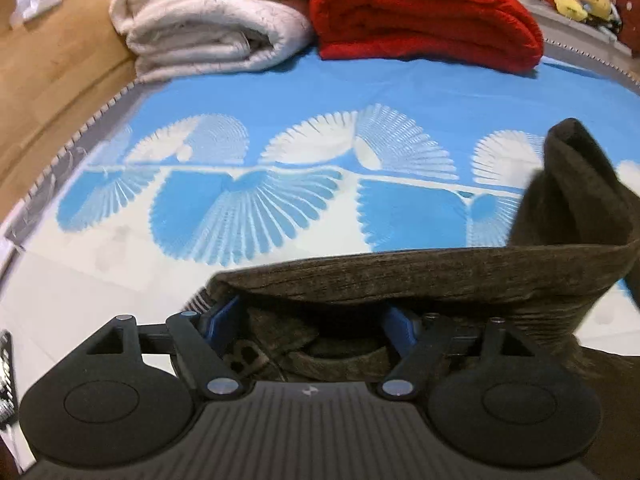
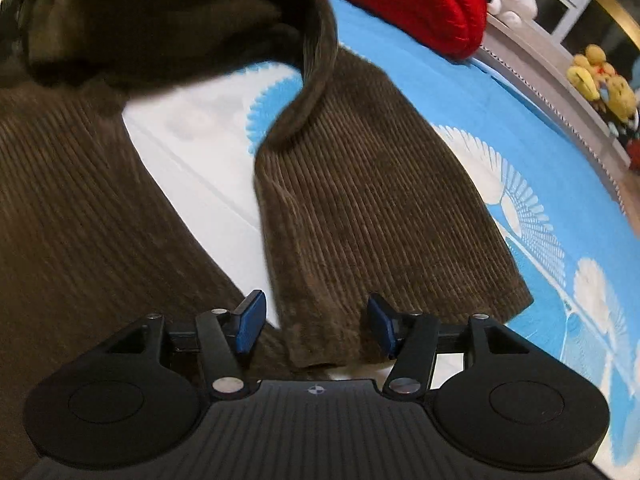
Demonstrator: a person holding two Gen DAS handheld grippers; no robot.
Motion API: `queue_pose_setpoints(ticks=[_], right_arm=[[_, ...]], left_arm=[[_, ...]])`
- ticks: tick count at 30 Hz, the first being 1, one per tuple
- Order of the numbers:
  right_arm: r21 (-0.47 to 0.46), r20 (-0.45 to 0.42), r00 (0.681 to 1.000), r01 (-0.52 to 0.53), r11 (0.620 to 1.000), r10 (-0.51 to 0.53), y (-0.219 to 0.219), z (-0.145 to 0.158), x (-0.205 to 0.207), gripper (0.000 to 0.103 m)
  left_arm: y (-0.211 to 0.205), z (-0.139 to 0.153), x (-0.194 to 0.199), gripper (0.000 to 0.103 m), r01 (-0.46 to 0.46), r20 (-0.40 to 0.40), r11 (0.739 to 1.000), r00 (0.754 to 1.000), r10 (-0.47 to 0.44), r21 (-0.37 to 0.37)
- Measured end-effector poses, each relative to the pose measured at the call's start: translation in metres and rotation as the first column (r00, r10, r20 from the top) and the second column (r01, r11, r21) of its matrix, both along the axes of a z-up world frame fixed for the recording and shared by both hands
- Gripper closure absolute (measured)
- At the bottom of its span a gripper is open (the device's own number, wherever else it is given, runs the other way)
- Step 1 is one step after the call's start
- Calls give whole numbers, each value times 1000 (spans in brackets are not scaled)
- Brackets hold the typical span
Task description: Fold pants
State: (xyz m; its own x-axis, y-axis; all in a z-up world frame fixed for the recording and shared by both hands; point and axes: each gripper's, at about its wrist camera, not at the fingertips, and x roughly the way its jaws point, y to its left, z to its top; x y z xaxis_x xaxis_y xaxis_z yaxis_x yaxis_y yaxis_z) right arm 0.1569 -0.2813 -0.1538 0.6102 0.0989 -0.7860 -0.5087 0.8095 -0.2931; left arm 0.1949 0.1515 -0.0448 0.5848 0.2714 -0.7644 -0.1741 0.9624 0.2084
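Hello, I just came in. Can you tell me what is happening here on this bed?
A person with a gripper in each hand is folding brown corduroy pants on a blue and white sheet. The left gripper stands open, with a lifted fold of the fabric draped over its fingers. The right gripper is open too, its fingers on either side of a leg's hem without pressing it. The fold is unfinished: the legs lie apart and part of the cloth is raised. A folded white blanket and red blanket sit behind.

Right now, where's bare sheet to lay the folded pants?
Free: the blue-white sheet between the brown pants and the folded white blanket and red blanket. Also a narrow wedge between the two pant legs. Crowded: the far edge with blankets.
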Motion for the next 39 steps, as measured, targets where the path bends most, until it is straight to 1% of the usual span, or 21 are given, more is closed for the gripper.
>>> queue_pose_setpoints(ticks=[2, 4, 6, 8, 10, 11, 12, 13, 15, 18, 21, 23, 26, 27, 29, 32, 34, 35, 36, 37, 39], right_arm=[[7, 1, 1000, -4, 1000, 4, -3, -4, 5, 47], [38, -3, 1000, 3, 999, -3, -11, -3, 10, 58], [74, -17, 1000, 3, 997, -2, -19, -4, 13, 85], [89, -6, 1000, -1, 996, 2, -25, -3, 11, 88], [103, 13, 1000, -3, 995, 2, -34, 6, 4, 89], [117, 28, 1000, 2, 993, -6, -40, 14, 0, 89], [139, 47, 999, 14, 990, -21, -47, 25, -3, 89], [160, 66, 997, 24, 987, -35, -56, 37, -7, 89], [204, 112, 991, 53, 978, -77, -76, 67, -13, 90], [269, 155, 977, 104, 958, -150, -115, 113, -20, 90], [279, 178, 963, 147, 949, -202, -159, 164, -24, 90], [280, 200, 946, 195, 940, -256, -189, 201, -20, 90], [306, 223, 901, 298, 904, -373, -235, 249, -5, 90], [305, 229, 889, 322, 896, -397, -245, 259, 3, 90], [272, 235, 865, 380, 884, -444, -257, 263, 24, 90], [228, 207, 829, 475, 850, -519, -259, 236, 66, 88], [148, 201, 778, 576, 804, -595, -252, 200, 96, 81], [121, 196, 749, 622, 774, -633, -248, 183, 108, 70], [127, 182, 707, 672, 730, -683, -245, 164, 115, 60], [176, 158, 663, 710, 682, -732, -245, 148, 115, 59], [310, 122, 579, 750, 585, -806, -246, 121, 96, 59]], left_arm=[[-4, 0, 5, 22, 19, 9, 999, 1000, -20, 50], [-7, -1, 9, 21, 55, 6, 996, 998, -56, 72], [-7, -2, 12, 21, 91, 11, 991, 996, -92, 94], [-7, -4, 17, 21, 136, 24, 982, 990, -140, 128], [-7, -8, 16, 23, 207, 32, 970, 977, -212, 126], [-8, -10, 16, 29, 256, 36, 960, 964, -262, 115], [-8, -13, 16, 58, 291, 28, 950, 955, -296, 113], [-8, -17, 18, 82, 308, -6, 944, 951, -309, 120], [-3, -21, 21, 87, 284, -31, 950, 959, -282, 131], [18, -13, 25, 93, 193, -17, 978, 981, -193, 78], [36, -6, 27, 94, 89, -6, 994, 996, -89, 62], [39, -4, 26, 94, 68, 7, 995, 998, -68, 76], [33, -8, 28, 94, 75, 18, 992, 997, -78, 101], [30, -10, 30, 93, 81, 18, 990, 996, -84, 114], [23, -16, 33, 92, 107, 22, 988, 994, -110, 111], [16, -27, 46, 91, 109, 21, 988, 993, -113, 113], [15, -37, 54, 84, 98, 16, 988, 995, -100, 122], [16, -42, 58, 79, 83, 13, 989, 996, -85, 123], [19, -46, 61, 66, 59, 4, 990, 998, -60, 128], [21, -50, 63, 55, 31, -10, 990, 1000, -30, 139], [25, -53, 65, 50, 9, -28, 988, 1000, -4, 154]])
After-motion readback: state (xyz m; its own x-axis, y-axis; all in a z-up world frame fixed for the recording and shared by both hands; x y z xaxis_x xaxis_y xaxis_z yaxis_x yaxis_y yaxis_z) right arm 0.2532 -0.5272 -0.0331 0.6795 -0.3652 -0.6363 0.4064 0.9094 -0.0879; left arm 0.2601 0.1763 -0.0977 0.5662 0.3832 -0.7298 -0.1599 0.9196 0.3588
